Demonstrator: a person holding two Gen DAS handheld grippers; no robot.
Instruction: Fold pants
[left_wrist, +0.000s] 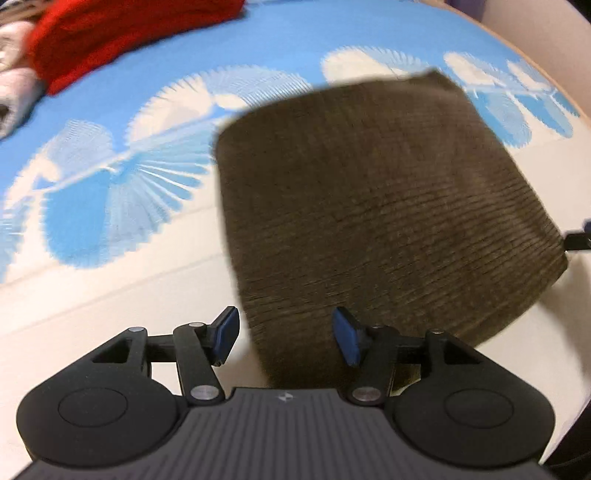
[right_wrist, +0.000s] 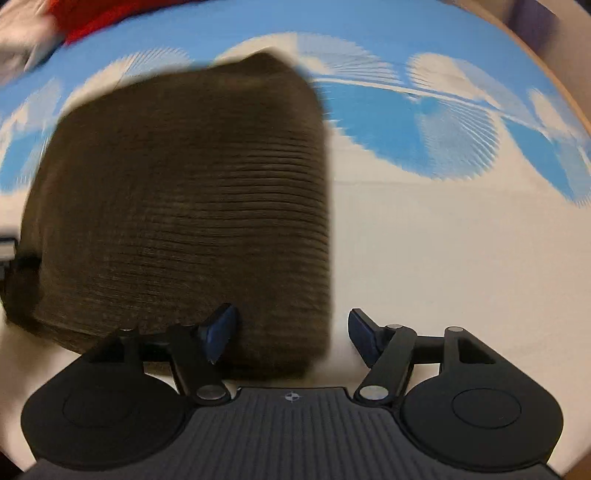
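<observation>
Brown corduroy pants (left_wrist: 376, 206) lie folded into a thick rectangle on a blue-and-white patterned bed cover (left_wrist: 110, 155). My left gripper (left_wrist: 284, 326) hovers over the near left corner of the fold. It is open, its blue pads (left_wrist: 225, 334) apart with cloth below them but nothing pinched. In the right wrist view the same pants (right_wrist: 184, 206) fill the left half. My right gripper (right_wrist: 291, 328) hangs open over their near right corner, one pad above the cloth and the other above the bare white cover (right_wrist: 461, 266).
A red garment (left_wrist: 110, 37) and pale rolled cloths (left_wrist: 14, 85) lie at the far left of the bed. A light wooden edge (left_wrist: 546, 33) runs along the far right. A dark gripper part (left_wrist: 578, 240) shows at the pants' right side.
</observation>
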